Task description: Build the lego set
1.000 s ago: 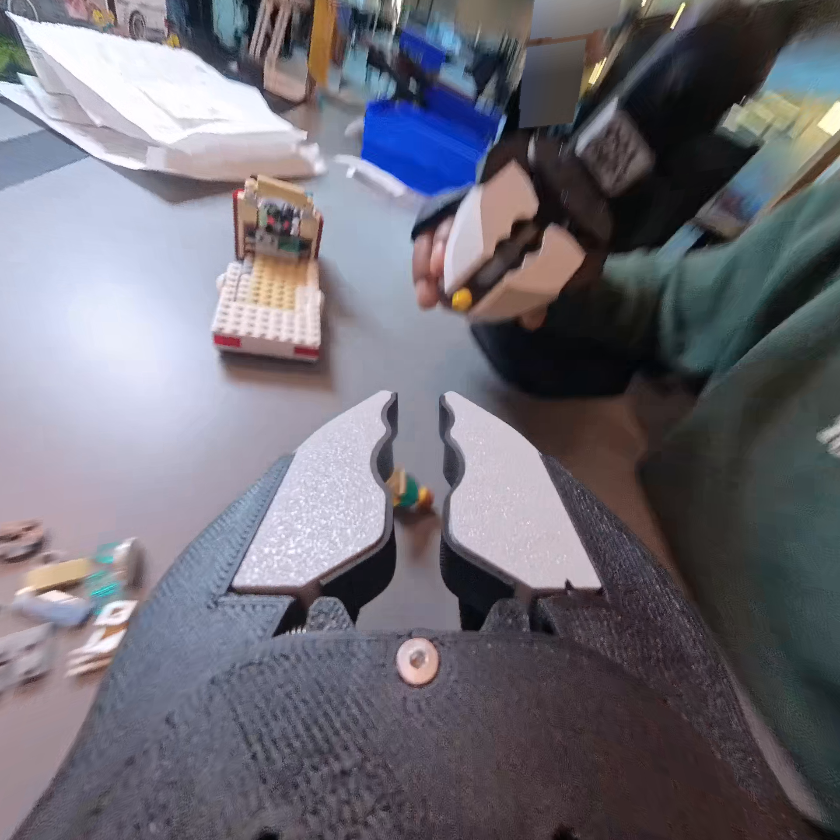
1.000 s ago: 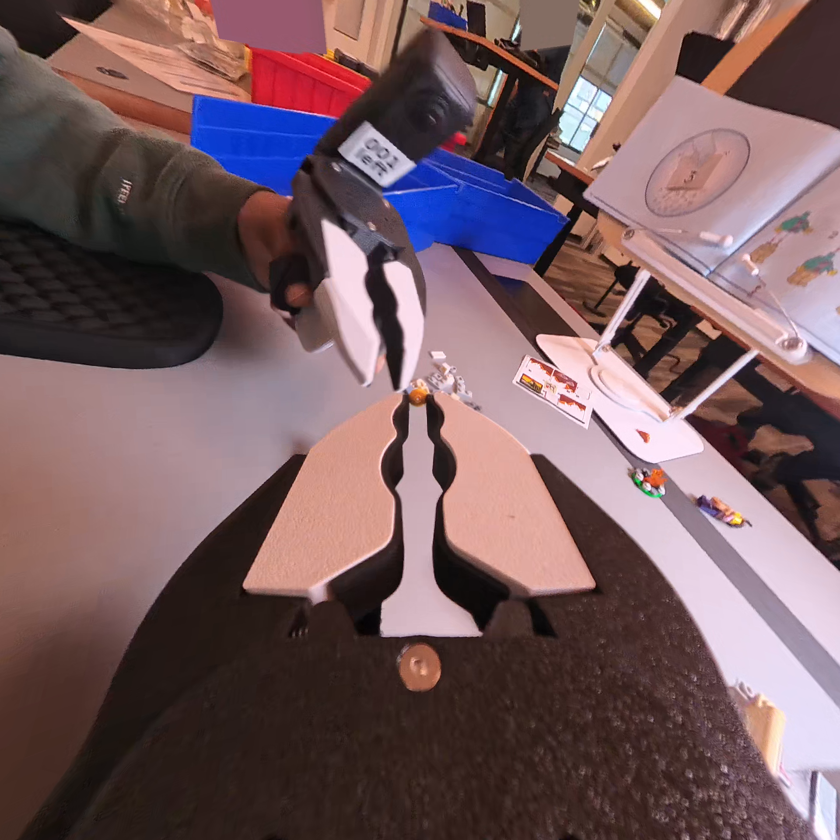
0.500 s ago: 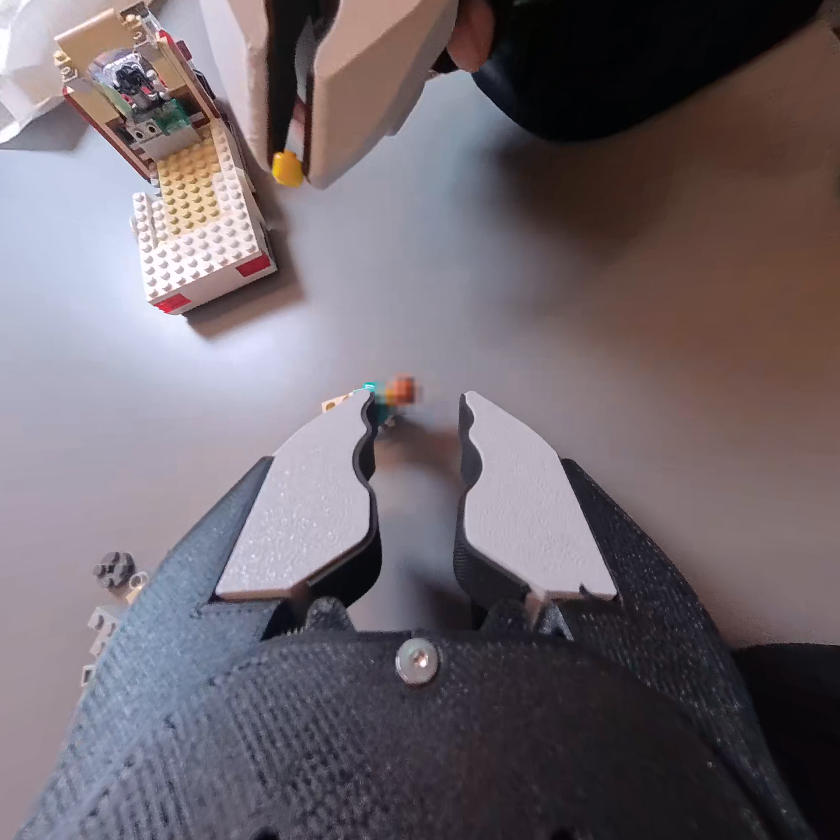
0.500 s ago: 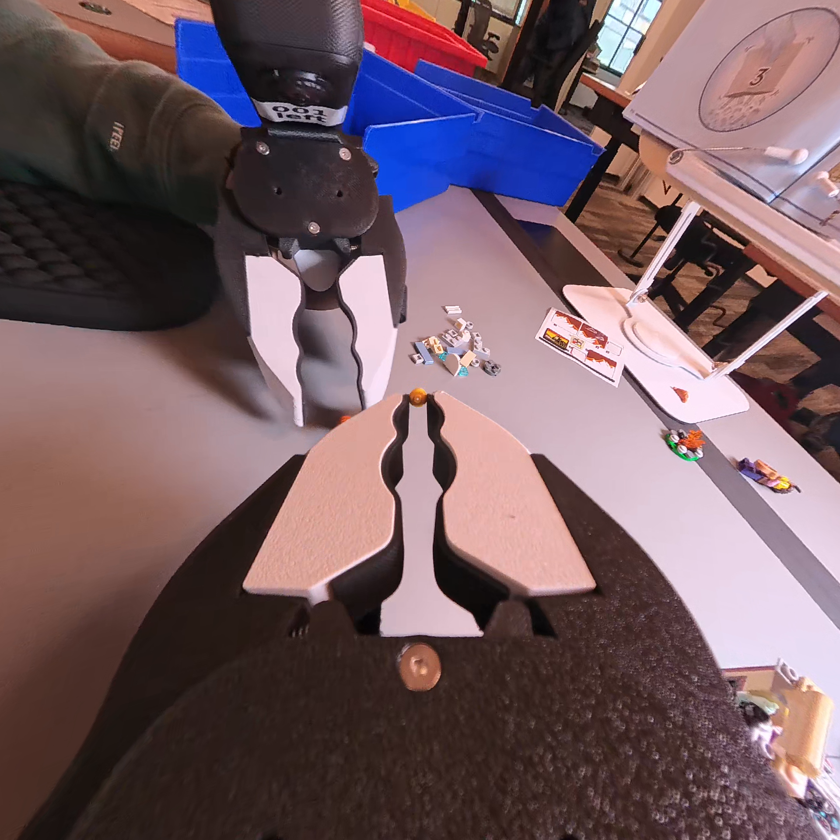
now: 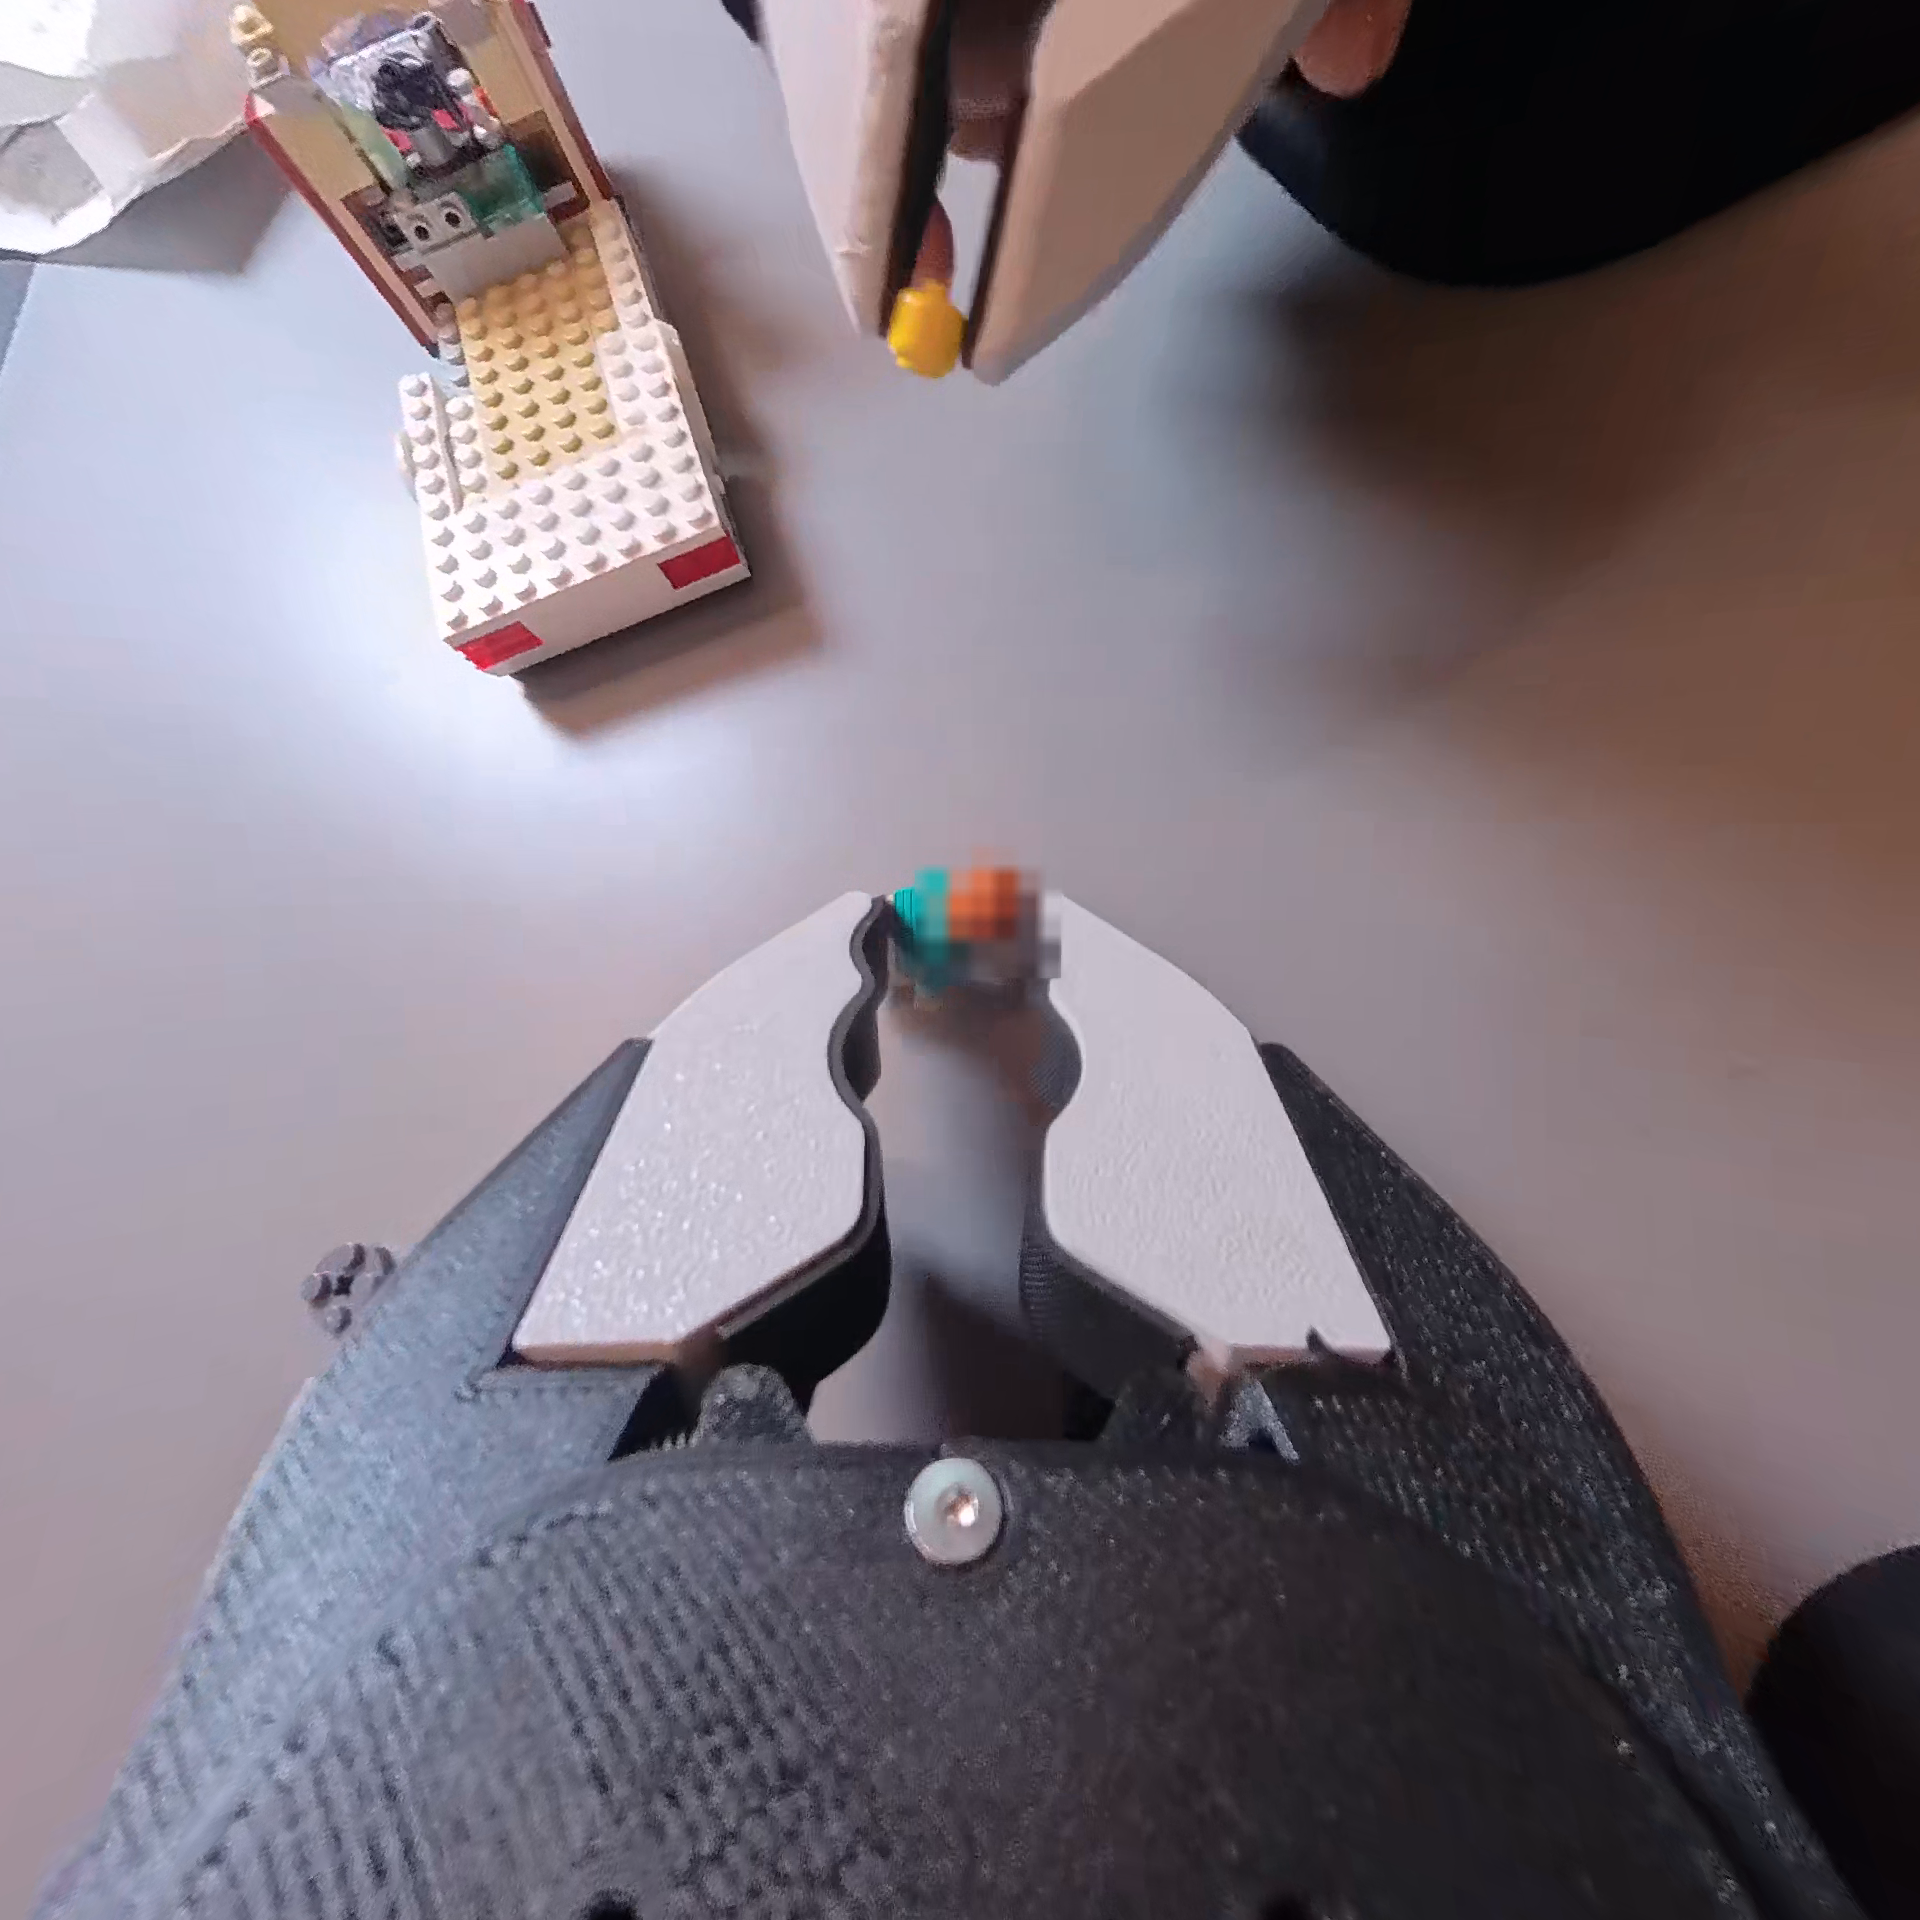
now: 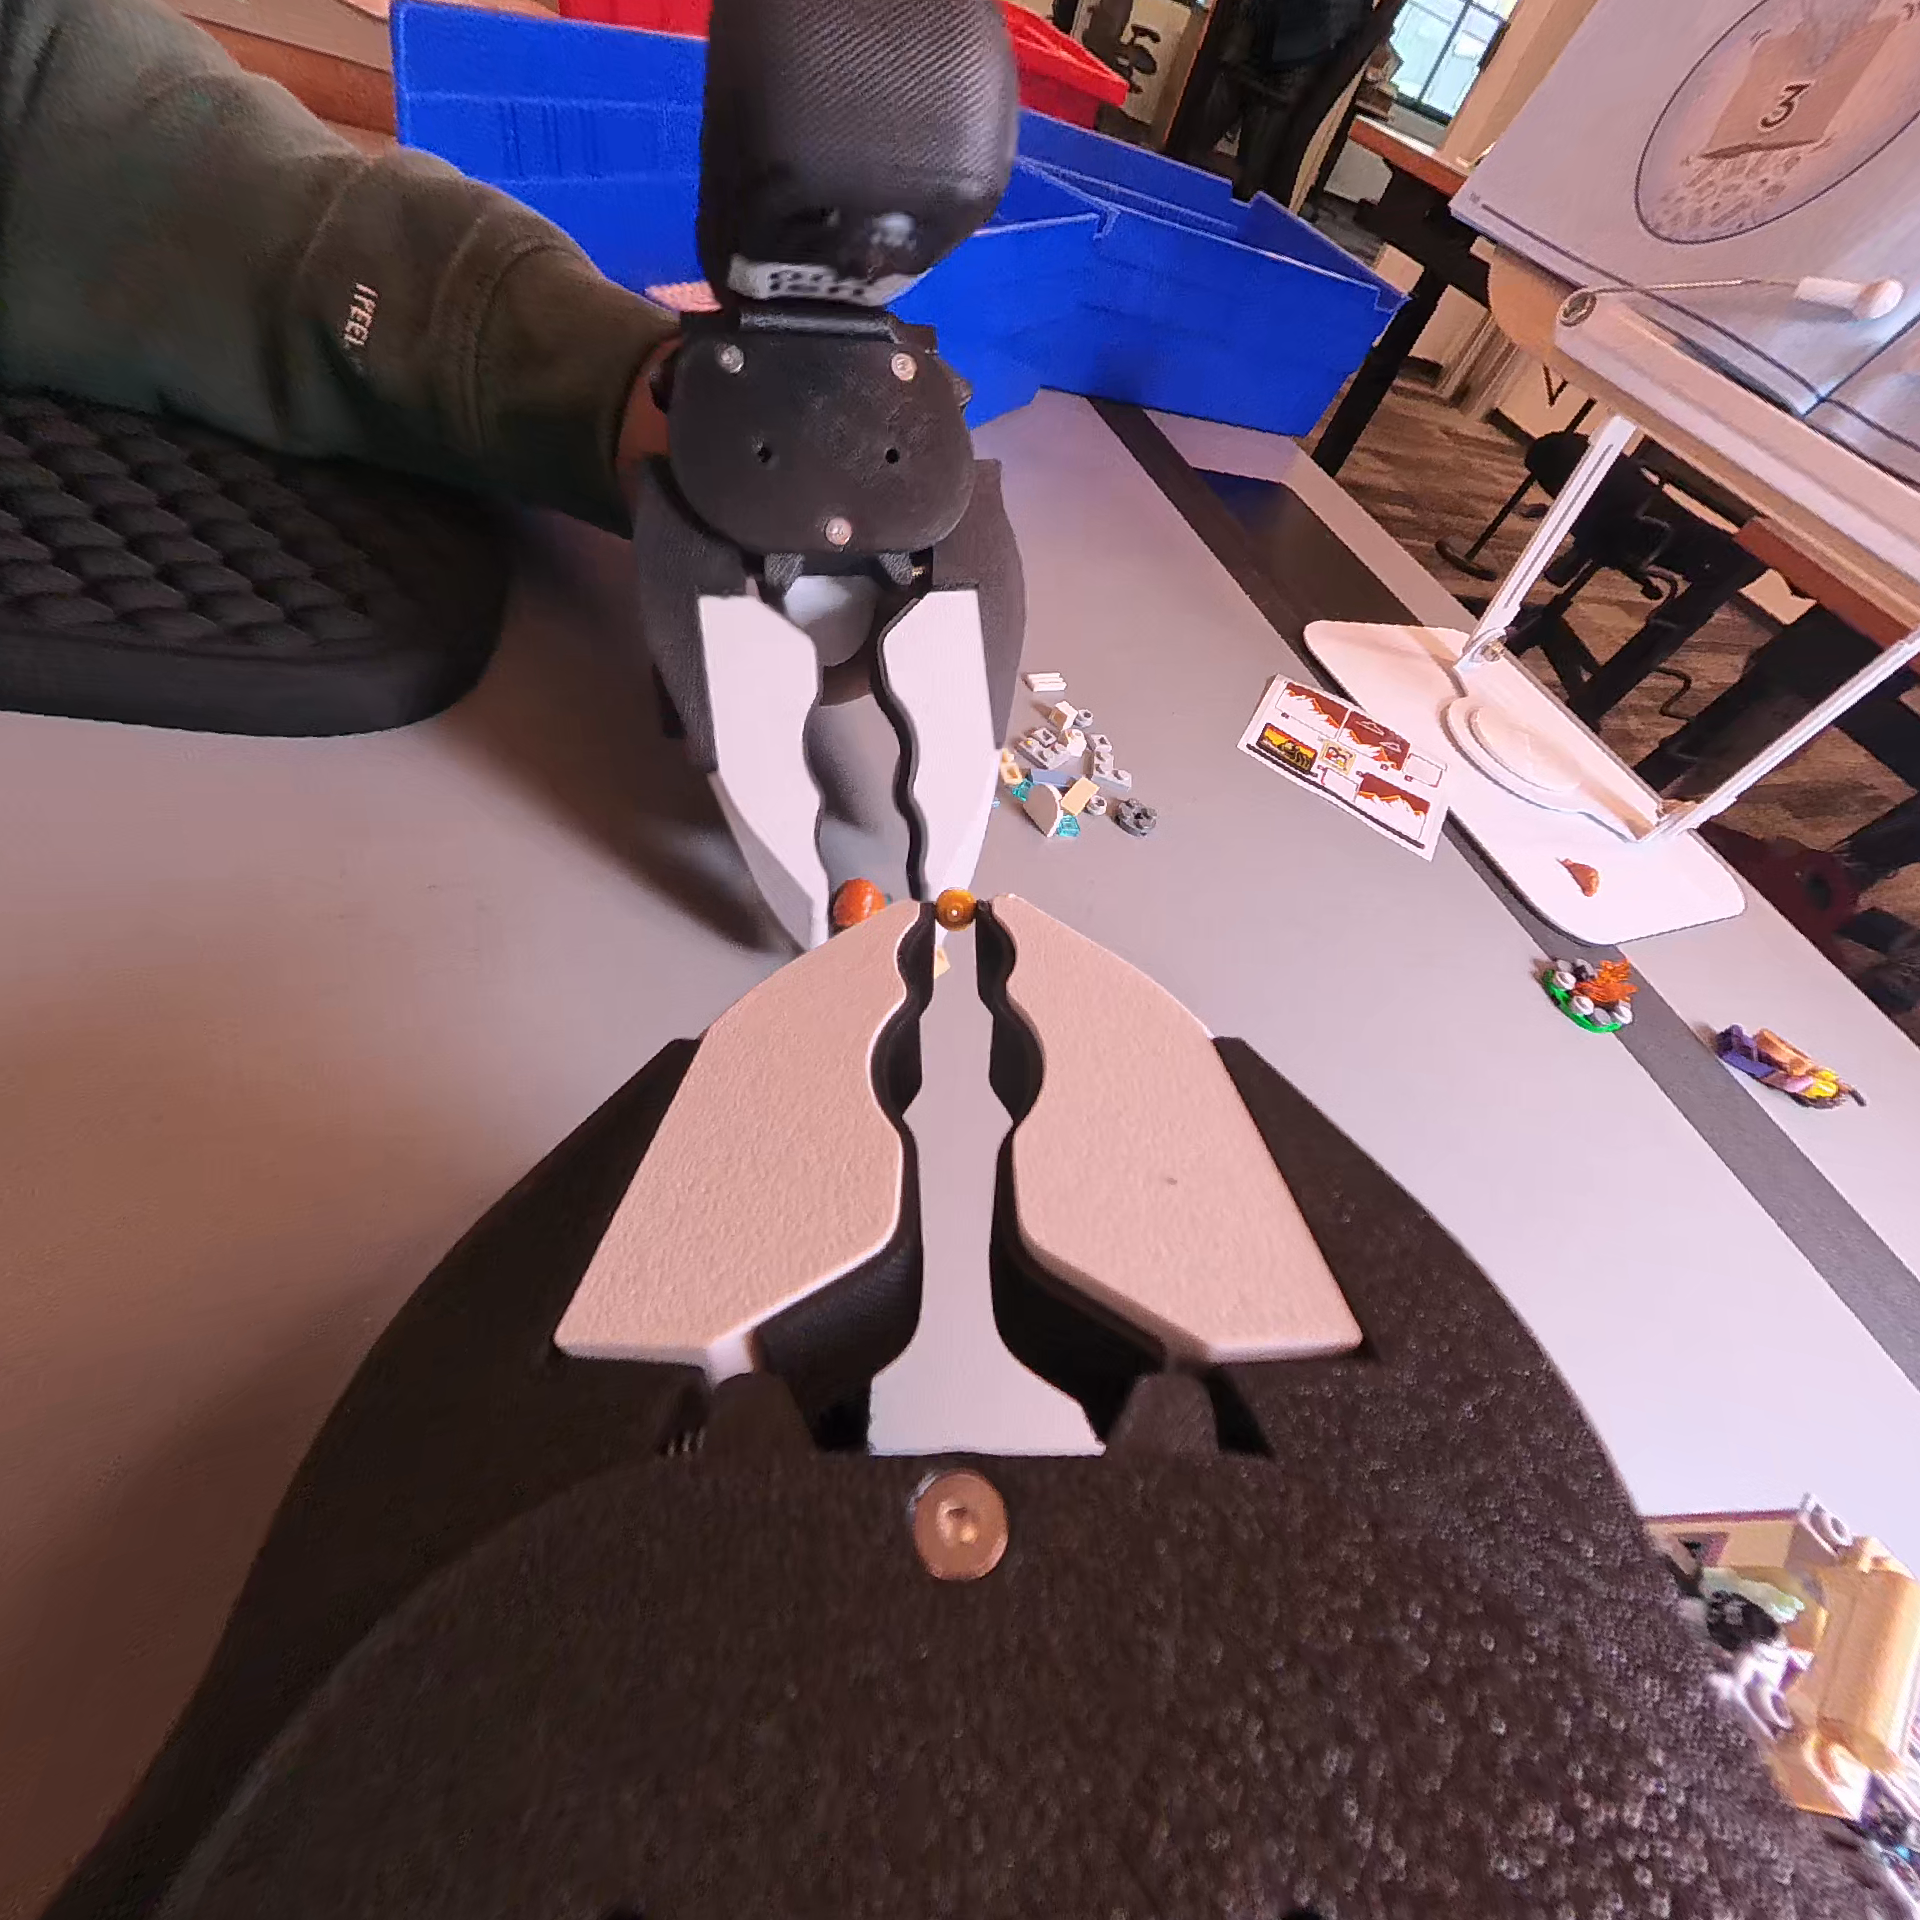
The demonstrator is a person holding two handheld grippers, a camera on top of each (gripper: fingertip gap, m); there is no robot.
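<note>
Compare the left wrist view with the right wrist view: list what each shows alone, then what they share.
Left wrist view only: the half-built white and tan brick model in full, crumpled white paper beyond it, and a teal and orange piece between the left tool tips.

Right wrist view only: blue bins, a pile of loose pieces, a sticker sheet and a white stand base.

Both: the grey table, the green sleeve, and the right tool closed on a small yellow piece.
</note>
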